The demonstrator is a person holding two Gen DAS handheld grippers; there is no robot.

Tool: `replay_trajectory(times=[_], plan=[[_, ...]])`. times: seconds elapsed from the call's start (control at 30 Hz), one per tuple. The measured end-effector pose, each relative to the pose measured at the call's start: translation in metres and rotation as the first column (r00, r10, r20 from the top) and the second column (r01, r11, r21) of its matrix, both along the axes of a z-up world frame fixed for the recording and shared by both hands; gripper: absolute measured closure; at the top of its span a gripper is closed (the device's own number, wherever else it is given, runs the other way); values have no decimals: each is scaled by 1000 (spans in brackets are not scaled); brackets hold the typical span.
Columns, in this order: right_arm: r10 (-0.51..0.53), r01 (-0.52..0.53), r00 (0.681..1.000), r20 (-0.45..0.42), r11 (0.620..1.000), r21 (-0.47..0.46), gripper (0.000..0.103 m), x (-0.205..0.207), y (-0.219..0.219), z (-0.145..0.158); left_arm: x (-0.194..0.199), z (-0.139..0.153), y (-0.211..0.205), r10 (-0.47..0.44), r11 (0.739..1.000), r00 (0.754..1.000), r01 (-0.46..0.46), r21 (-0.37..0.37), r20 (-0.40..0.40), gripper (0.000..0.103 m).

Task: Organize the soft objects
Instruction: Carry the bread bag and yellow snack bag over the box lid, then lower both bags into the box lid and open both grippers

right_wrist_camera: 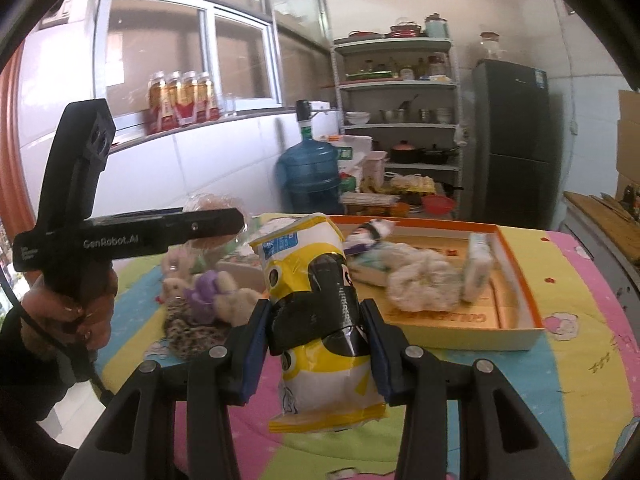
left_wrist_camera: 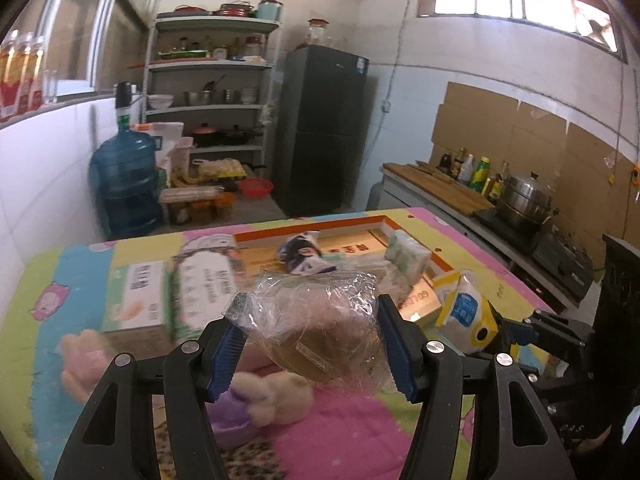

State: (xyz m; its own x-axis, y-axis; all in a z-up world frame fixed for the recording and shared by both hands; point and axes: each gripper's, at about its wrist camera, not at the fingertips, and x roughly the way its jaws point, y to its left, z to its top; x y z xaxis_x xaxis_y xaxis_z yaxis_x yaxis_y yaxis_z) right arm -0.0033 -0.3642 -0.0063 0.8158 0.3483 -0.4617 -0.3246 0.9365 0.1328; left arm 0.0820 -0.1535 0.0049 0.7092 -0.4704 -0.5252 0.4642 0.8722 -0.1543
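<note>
My left gripper (left_wrist_camera: 310,346) is shut on a clear plastic bag of bread (left_wrist_camera: 320,320), held above the colourful table cloth. My right gripper (right_wrist_camera: 316,350) is shut on a yellow, white and black snack bag (right_wrist_camera: 316,312), which also shows at the right of the left wrist view as the snack bag (left_wrist_camera: 466,314). Beyond both lies an orange-rimmed cardboard box (right_wrist_camera: 516,276) holding a doll (right_wrist_camera: 368,236), a white fluffy item (right_wrist_camera: 420,284) and a tissue pack (right_wrist_camera: 478,264). A plush bear with purple clothes (right_wrist_camera: 214,292) lies on the cloth (left_wrist_camera: 340,432) below the left gripper (right_wrist_camera: 212,224).
Two tissue boxes (left_wrist_camera: 168,296) lie on the cloth at the left. A leopard-print cloth (right_wrist_camera: 192,328) lies by the bear. A person's hand (right_wrist_camera: 76,312) grips the left handle. Beyond the table stand a water jug (left_wrist_camera: 124,184), shelves (left_wrist_camera: 212,92), a fridge (left_wrist_camera: 324,128) and a stove counter (left_wrist_camera: 520,216).
</note>
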Motion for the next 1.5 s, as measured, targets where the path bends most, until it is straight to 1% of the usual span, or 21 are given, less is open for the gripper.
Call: replay_trajectory(times=[0.13,0.3,0.5,0.63,0.73,0.9,1.07,1.3,1.5], plan=[[-27,27,1000,3,1000,-10,58,11,-17,-2,7,-6,-21,-8,1000,1000,8,-1,-6,39],[-70,70,998,8,997,-15,58,30,-36,-6,20,-16,-47,-1,1000,1000,1,-19,-24,39],[-77,77,997,6,997,-1,58,54,-54,-9,38,-28,-67,15,1000,999,-15,-15,-48,39],[-72,72,997,4,997,9,58,69,-62,-11,51,-35,-73,30,999,997,-31,-14,-68,39],[-73,73,997,-1,997,17,58,83,-66,-12,58,-38,-80,41,999,997,-41,-11,-68,39],[-107,107,994,-13,994,-5,58,105,-65,-18,70,-47,-88,56,998,995,-56,2,-79,39],[-99,100,995,-32,995,18,58,121,-65,-26,80,-56,-92,72,997,993,-70,21,-92,39],[-97,98,994,-56,995,18,58,134,-66,-35,91,-72,-95,88,996,987,-84,36,-138,39],[-95,97,989,-113,995,11,58,143,-66,-47,95,-82,-100,82,996,982,-75,45,-170,39]])
